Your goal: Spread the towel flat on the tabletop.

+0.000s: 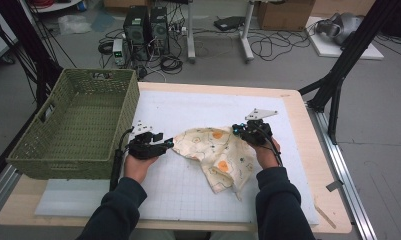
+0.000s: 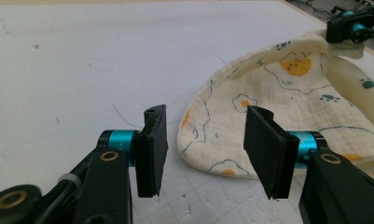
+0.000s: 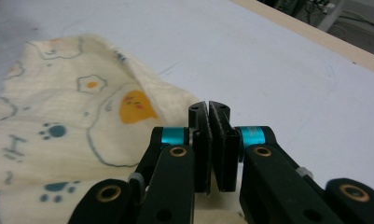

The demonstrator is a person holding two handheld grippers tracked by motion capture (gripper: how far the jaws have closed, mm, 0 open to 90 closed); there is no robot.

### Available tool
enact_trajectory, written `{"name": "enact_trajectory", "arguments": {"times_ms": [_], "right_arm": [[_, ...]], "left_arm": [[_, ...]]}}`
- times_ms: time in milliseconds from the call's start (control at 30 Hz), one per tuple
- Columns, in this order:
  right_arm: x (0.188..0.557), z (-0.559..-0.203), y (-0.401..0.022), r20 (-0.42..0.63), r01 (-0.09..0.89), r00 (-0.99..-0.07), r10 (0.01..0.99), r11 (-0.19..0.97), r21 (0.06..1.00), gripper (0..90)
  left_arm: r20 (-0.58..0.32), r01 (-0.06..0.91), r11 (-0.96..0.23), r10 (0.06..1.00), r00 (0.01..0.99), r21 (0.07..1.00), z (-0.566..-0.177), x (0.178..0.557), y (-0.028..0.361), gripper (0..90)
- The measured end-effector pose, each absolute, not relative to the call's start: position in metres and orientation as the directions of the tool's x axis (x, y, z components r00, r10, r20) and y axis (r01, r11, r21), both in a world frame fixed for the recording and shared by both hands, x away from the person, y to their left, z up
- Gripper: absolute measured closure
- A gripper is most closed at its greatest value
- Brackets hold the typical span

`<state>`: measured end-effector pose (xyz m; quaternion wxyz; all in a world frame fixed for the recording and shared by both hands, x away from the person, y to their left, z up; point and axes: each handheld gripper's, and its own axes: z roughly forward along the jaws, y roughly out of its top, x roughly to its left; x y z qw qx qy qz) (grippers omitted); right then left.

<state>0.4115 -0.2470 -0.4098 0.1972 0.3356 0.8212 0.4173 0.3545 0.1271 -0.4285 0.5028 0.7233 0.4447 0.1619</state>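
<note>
A cream cloth (image 1: 220, 152) printed with eggs and paw marks lies crumpled on the white gridded mat (image 1: 188, 195). My left gripper (image 1: 169, 143) sits just off the cloth's left edge. In the left gripper view its jaws (image 2: 205, 128) stand open with nothing between the pads, and the cloth's rounded hem (image 2: 222, 163) lies right beyond them. My right gripper (image 1: 236, 130) is at the cloth's far right corner, its jaws (image 3: 209, 108) shut. The left gripper view shows the cloth's edge (image 2: 315, 44) raised up into the right gripper (image 2: 350, 28).
A green woven basket (image 1: 63, 162) stands at the table's left, hollow and open-topped. The wooden table edge (image 1: 320, 165) runs along the right of the mat. Computers and cables (image 1: 148, 30) sit on the floor beyond the table.
</note>
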Motion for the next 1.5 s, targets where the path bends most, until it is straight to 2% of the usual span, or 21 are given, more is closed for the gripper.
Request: {"name": "enact_trajectory", "arguments": {"times_ms": [100,200,300,367,467,533,767,1067,1100,1167,1267,1500], "right_arm": [[0.419,-0.410,-0.248,-0.091,0.414,-0.641,0.762,0.443,0.795,88.1],[0.427,-0.405,-0.250,-0.130,0.425,-0.543,0.830,0.405,0.810,88.0],[0.438,-0.404,-0.251,-0.185,0.486,-0.479,0.858,0.435,0.758,86.2],[0.442,-0.402,-0.254,-0.223,0.504,-0.441,0.869,0.445,0.740,77.7],[0.439,-0.397,-0.262,-0.181,0.516,-0.384,0.905,0.373,0.771,64.2],[0.432,-0.392,-0.267,-0.129,0.505,-0.394,0.910,0.332,0.796,62.6],[0.399,-0.374,-0.282,-0.129,0.423,-0.434,0.892,0.328,0.845,58.5],[0.356,-0.381,-0.295,-0.059,0.424,-0.507,0.860,0.309,0.851,48.8],[0.351,-0.382,-0.294,-0.064,0.415,-0.514,0.855,0.313,0.854,48.9],[0.340,-0.387,-0.292,-0.070,0.409,-0.531,0.845,0.328,0.852,48.9],[0.327,-0.395,-0.290,-0.061,0.413,-0.569,0.820,0.348,0.842,51.6],[0.313,-0.408,-0.283,-0.051,0.413,-0.610,0.791,0.372,0.832,58.4]], "left_arm": [[-0.209,0.488,-0.120,0.797,0.566,0.864,-0.428,0.353,0.123,49.4],[-0.213,0.494,-0.130,0.787,0.578,0.860,-0.428,0.350,0.118,49.3],[-0.219,0.503,-0.135,0.783,0.582,0.853,-0.428,0.350,0.114,47.0],[-0.222,0.510,-0.139,0.782,0.583,0.849,-0.429,0.349,0.111,46.1],[-0.220,0.523,-0.156,0.781,0.585,0.838,-0.431,0.350,0.106,45.9],[-0.208,0.525,-0.174,0.781,0.589,0.833,-0.433,0.351,0.101,45.9],[-0.189,0.522,-0.224,0.759,0.623,0.823,-0.438,0.354,0.072,45.8],[-0.104,0.502,-0.358,0.726,0.680,0.787,-0.444,0.354,0.033,45.5],[-0.079,0.495,-0.391,0.718,0.692,0.776,-0.446,0.354,0.028,46.4],[-0.003,0.451,-0.443,0.711,0.703,0.775,-0.446,0.351,0.024,54.6],[0.058,0.401,-0.499,0.678,0.732,0.768,-0.444,0.349,0.025,85.3],[0.074,0.404,-0.501,0.693,0.717,0.766,-0.440,0.351,0.043,86.5]]}}
